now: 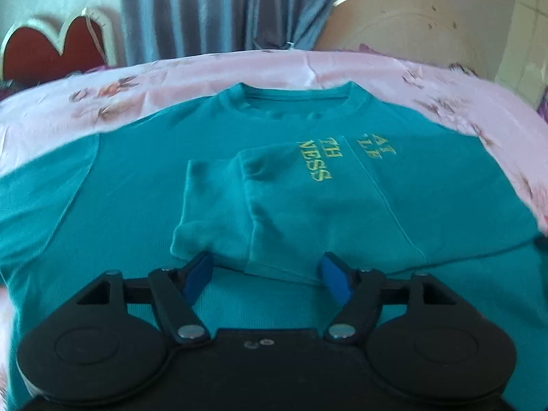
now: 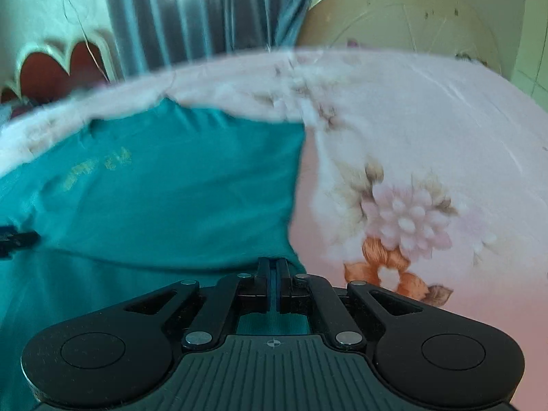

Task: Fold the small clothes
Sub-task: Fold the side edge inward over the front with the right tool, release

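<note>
A teal T-shirt point(image 1: 137, 178) with yellow lettering lies flat on a pink floral sheet point(image 1: 239, 72). Its right side and sleeve point(image 1: 212, 212) are folded in over the chest. My left gripper point(image 1: 265, 270) is open just above the shirt, its blue pads either side of the folded sleeve's near edge, not gripping it. In the right wrist view the shirt point(image 2: 164, 191) fills the left half, and my right gripper point(image 2: 273, 275) is shut at the shirt's folded right edge; I cannot tell whether cloth is pinched between the fingers.
The pink floral sheet point(image 2: 411, 157) spreads to the right of the shirt. Behind the bed are a grey-blue curtain point(image 1: 205, 10), a red heart-shaped headboard point(image 1: 51, 48) and a large cream round board point(image 1: 428, 30). The left gripper's tip point(image 2: 15, 239) shows at the left edge.
</note>
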Action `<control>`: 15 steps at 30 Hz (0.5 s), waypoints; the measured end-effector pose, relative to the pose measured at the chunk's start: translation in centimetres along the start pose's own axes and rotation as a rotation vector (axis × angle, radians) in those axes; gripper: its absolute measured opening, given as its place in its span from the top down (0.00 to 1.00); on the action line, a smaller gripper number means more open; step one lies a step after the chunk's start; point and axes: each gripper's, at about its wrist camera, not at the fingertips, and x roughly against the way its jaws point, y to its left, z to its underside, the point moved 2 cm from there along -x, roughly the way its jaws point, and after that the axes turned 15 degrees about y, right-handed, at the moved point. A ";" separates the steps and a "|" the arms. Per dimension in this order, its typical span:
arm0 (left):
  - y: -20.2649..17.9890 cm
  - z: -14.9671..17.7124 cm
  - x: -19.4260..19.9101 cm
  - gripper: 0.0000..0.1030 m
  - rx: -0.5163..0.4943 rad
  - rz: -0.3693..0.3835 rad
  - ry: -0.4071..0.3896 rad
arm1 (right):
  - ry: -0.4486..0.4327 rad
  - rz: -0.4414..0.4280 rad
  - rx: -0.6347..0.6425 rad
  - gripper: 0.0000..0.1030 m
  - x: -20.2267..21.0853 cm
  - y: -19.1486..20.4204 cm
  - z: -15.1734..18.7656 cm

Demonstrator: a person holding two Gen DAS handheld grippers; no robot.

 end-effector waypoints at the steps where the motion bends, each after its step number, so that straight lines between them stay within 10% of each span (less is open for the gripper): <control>1: 0.1 -0.1 0.2 0.33 0.009 0.001 0.003 | 0.004 -0.010 -0.011 1.00 0.3 -0.2 -0.3; 10: 0.4 0.3 0.4 0.29 0.031 -0.034 -0.011 | -0.135 -0.079 0.036 1.00 3.3 0.9 -1.4; 15: 0.3 0.5 0.3 0.27 0.032 -0.048 -0.015 | 0.006 -0.048 0.047 1.00 -0.3 -0.2 -1.0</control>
